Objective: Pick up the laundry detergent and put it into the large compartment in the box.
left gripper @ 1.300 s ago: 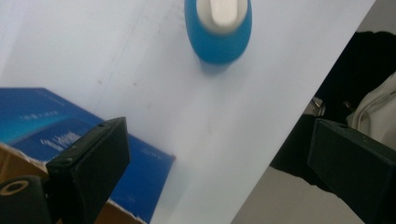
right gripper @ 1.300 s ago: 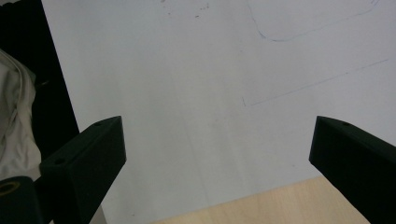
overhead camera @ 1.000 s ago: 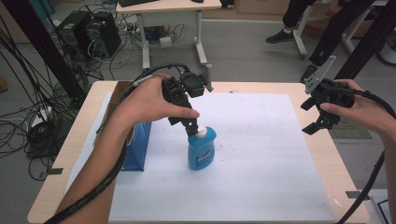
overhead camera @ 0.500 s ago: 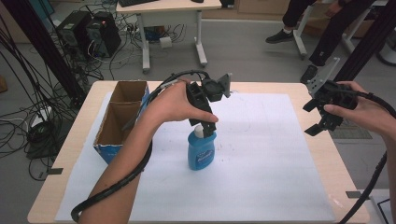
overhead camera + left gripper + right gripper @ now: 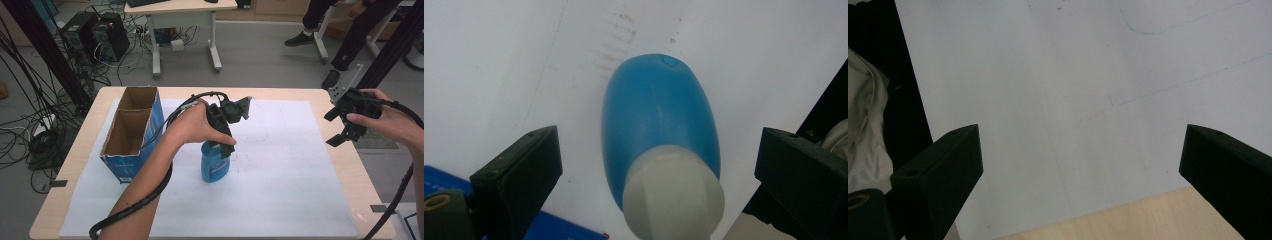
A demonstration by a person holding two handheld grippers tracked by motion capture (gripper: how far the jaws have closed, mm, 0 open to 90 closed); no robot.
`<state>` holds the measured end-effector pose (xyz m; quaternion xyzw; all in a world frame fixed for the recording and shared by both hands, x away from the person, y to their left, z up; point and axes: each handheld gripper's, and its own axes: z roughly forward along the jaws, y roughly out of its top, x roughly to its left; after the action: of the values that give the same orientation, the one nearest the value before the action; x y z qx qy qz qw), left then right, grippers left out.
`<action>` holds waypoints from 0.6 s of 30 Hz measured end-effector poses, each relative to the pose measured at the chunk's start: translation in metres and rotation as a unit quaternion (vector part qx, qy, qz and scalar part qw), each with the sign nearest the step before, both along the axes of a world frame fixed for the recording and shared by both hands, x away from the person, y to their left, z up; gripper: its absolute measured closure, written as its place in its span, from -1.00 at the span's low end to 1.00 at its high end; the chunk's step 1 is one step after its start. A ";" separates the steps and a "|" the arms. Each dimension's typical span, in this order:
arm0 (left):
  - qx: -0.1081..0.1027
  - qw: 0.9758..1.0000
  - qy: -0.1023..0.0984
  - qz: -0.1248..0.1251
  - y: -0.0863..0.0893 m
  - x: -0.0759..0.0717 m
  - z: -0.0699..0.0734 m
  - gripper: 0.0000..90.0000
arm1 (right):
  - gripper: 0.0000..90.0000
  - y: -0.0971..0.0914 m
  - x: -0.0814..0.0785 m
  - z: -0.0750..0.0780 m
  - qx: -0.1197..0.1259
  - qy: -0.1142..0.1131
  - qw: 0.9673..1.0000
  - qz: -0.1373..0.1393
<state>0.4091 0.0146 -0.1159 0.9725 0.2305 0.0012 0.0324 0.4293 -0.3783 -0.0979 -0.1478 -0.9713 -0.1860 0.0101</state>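
While the left gripper [image 5: 654,170] spreads its 2 blocky jaws around a smooth blue bottle's [image 5: 659,115] ribbed white cap (not touching), the right gripper [image 5: 1083,165] gapes over matte paper [image 5: 1058,75] at the table's right edge.

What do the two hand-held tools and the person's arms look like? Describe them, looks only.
Both tools are black. The left tool carries a grey three-cornered plate and trails a thick black cable along the forearm. The right tool trails a similar black cable. Each has two blocky, flat-faced black jaws. The forearms are bare, with no sleeves visible.
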 end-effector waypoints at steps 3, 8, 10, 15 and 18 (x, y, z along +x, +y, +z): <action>0.001 1.000 0.001 0.003 0.000 0.000 -0.004 -0.86 | -0.92 0.000 0.000 0.000 0.001 0.000 1.000 0.001; 0.001 1.000 0.004 0.007 0.002 0.002 -0.010 -0.75 | -0.92 0.002 0.002 -0.003 -0.001 0.003 1.000 0.002; 0.001 1.000 0.003 0.010 0.002 0.002 -0.012 -0.70 | -0.92 0.001 0.002 -0.003 0.001 0.002 1.000 0.003; 0.003 1.000 0.007 0.009 0.000 0.004 -0.015 -0.59 | -0.92 0.001 0.003 -0.004 0.001 0.004 1.000 0.001; 0.005 1.000 0.006 0.007 -0.001 0.004 -0.016 -0.42 | -0.92 0.000 0.003 -0.005 0.003 0.003 1.000 0.002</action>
<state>0.4126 0.0138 -0.1323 0.9709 0.2379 -0.0034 0.0261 0.4323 -0.3784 -0.1030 -0.1463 -0.9711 -0.1883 0.0135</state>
